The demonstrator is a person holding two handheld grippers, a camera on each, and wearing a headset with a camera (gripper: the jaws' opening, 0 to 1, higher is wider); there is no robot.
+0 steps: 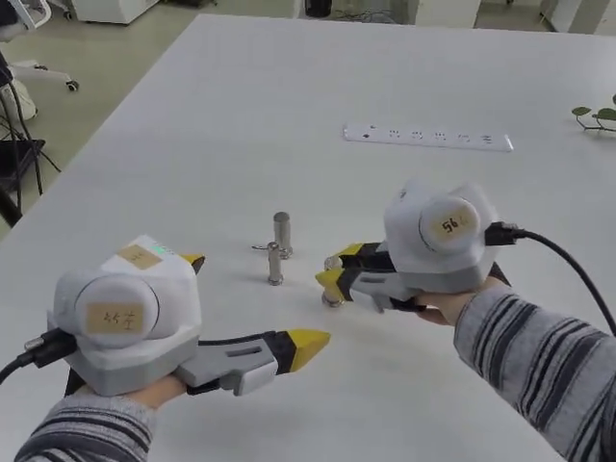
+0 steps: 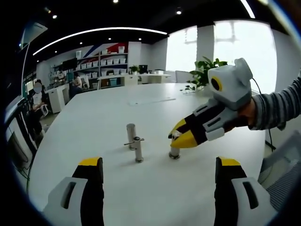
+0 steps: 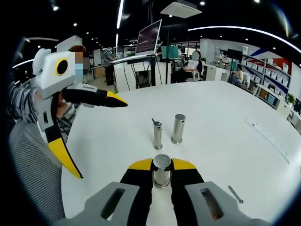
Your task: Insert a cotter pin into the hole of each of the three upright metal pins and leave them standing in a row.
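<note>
Gripping upright metal pin (image 3: 162, 173) between right gripper (image 3: 162, 165) jaws (left gripper (image 2: 158, 163) jaws wide, empty).

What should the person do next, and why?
Probably fetch the loose cotter pin from the table with the open left tool: the right tool grips the nearest metal pin, which carries no cotter pin yet.

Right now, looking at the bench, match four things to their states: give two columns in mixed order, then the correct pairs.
Things:
1. far pin
2. middle pin
3. near pin
4. left gripper

States:
A. clamped between the jaws of the right gripper
B. open, holding nothing
C. has a cotter pin through it
D. standing bare, untouched

Pairs: 1-D, 2-C, 3-A, 4-B
</note>
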